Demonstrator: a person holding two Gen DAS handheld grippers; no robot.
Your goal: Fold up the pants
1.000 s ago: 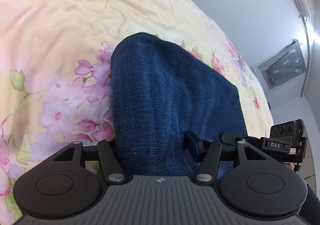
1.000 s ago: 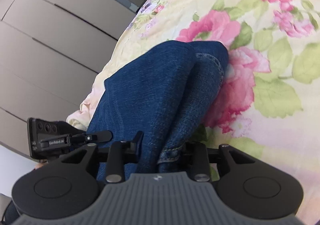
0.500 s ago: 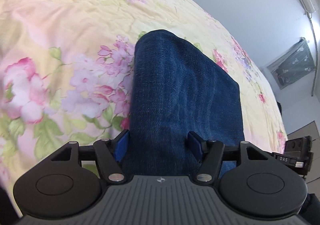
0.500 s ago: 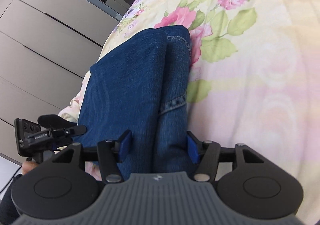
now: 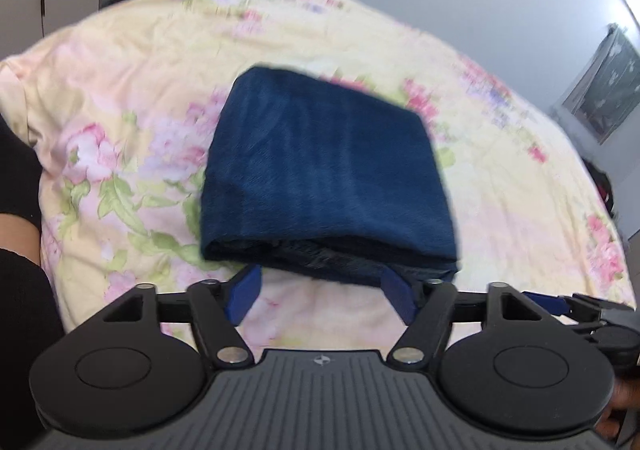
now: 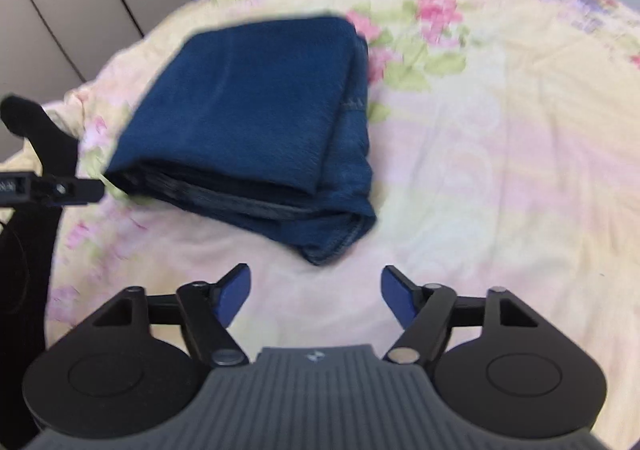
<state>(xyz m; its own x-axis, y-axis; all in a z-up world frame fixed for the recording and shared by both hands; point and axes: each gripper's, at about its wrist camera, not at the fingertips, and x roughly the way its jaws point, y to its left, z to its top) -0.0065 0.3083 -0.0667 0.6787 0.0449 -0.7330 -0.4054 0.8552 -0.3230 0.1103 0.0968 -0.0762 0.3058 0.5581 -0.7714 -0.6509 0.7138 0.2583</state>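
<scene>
Pants (image 5: 324,178) are lying folded mid-bed (image 5: 120,90). Left gripper (image 5: 320,300) and right gripper (image 6: 316,296) are opening, both empty. Fold looks finished; next, only tidying edges if needed.

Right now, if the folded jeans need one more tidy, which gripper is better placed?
Probably the left gripper: its opening jaws sit right at the jeans' near edge, while the right gripper stands apart.
</scene>
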